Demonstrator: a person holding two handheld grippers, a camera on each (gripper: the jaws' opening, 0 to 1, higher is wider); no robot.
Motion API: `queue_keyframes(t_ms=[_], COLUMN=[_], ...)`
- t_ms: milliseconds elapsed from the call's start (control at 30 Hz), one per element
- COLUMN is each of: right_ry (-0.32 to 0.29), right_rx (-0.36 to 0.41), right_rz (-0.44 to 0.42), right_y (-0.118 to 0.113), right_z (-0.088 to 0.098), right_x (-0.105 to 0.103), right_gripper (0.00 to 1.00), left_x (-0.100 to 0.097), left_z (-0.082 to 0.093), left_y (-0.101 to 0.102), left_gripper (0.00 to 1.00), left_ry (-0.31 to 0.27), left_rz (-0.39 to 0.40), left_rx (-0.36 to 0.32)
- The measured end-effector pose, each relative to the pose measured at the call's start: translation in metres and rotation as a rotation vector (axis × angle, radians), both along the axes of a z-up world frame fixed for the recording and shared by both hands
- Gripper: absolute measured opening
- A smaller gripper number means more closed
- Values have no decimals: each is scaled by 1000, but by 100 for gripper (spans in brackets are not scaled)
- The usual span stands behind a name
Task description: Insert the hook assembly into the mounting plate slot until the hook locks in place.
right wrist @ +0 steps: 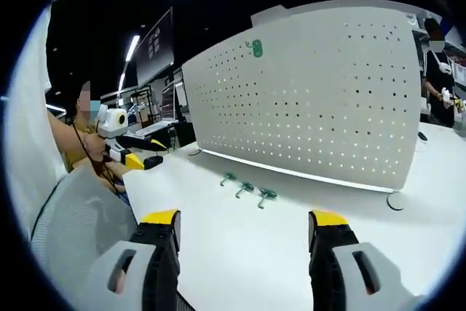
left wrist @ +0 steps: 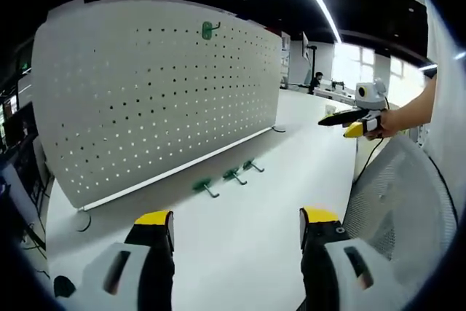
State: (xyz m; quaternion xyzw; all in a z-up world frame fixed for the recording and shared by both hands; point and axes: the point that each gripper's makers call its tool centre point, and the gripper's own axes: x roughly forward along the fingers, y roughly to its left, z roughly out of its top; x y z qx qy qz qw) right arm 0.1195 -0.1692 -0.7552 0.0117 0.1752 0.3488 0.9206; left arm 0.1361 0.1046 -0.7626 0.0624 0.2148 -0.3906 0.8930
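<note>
With both the left claw [left wrist: 237,227] and the right claw [right wrist: 244,229] being held released and empty above the desk [left wrist: 291,180], one of the three green hooks [left wrist: 206,186] lying before the pegboard [left wrist: 160,85] (a fourth is already hanging near its top) is best being approached squarely.

A smooth matt white table [left wrist: 240,245] holds a matt white pegboard [left wrist: 145,92] of perforated sheet, green plastic-looking hooks [left wrist: 230,175] with thin metal prongs, beside a grey mesh chair back [left wrist: 408,202].
</note>
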Motion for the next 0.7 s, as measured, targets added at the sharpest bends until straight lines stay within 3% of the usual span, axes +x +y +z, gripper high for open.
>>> queue_keyframes(t_ms=[700], right_ry=[36], right_rx=[-6], right_rz=[3], right_y=[0], right_z=[-8], right_x=[-4], right_gripper=[70], left_x=[-3], left_z=[-5], left_y=[0], left_gripper=[72], left_ry=[12], left_rz=[1], left_rx=[2])
